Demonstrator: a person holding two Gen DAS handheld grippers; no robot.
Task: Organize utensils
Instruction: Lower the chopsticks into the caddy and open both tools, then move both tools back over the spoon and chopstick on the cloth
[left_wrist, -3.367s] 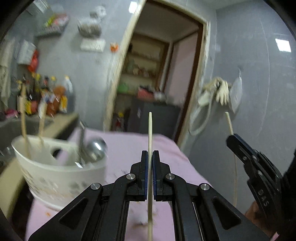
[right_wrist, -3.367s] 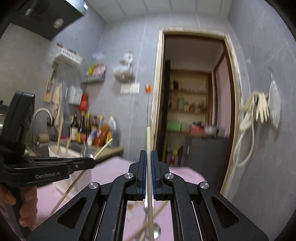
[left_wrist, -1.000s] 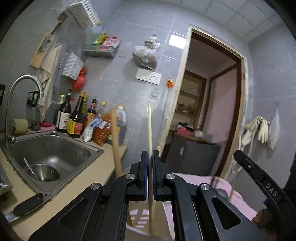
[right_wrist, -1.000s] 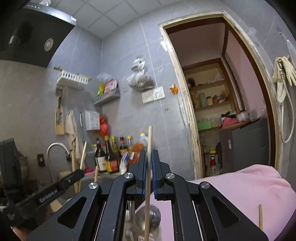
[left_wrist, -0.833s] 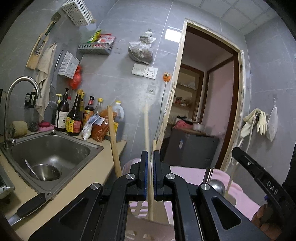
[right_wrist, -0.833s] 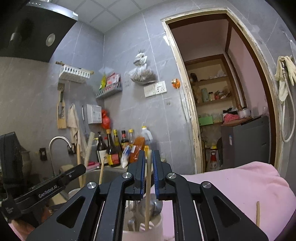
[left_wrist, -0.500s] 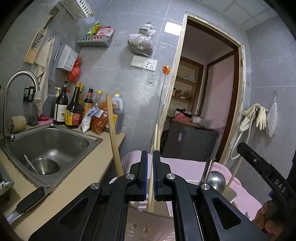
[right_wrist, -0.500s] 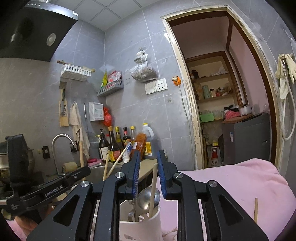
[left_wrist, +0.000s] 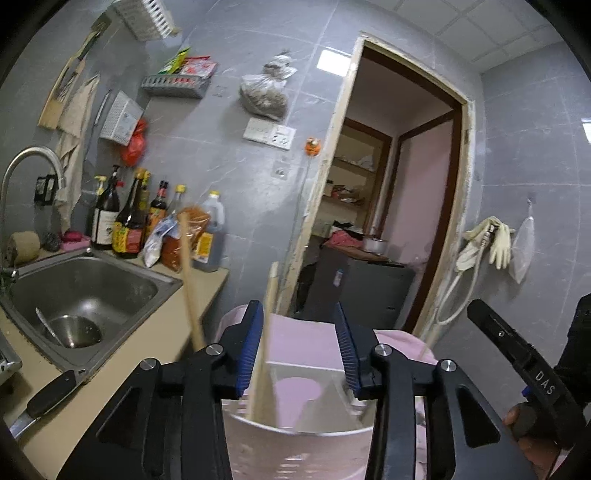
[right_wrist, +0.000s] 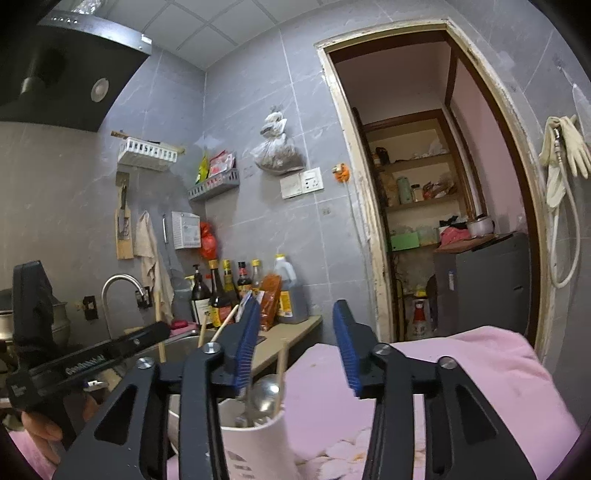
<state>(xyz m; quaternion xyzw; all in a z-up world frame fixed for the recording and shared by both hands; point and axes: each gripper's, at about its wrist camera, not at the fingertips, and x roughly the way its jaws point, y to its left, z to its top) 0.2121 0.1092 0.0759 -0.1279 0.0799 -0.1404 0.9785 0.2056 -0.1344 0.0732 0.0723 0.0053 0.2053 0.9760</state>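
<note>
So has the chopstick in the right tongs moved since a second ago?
Yes. The chopstick has dropped into the white holder; its tip sat level with the bottles, now far below them.

Pale, matt wood is seen in the chopsticks (left_wrist: 266, 332), which stand in a glossy white plastic utensil holder (right_wrist: 255, 443). A polished metal spoon (right_wrist: 264, 393) is reflected brightly. The sink (left_wrist: 81, 291) is made of brushed steel, and the table is covered by soft pink cloth (right_wrist: 461, 369).
</note>
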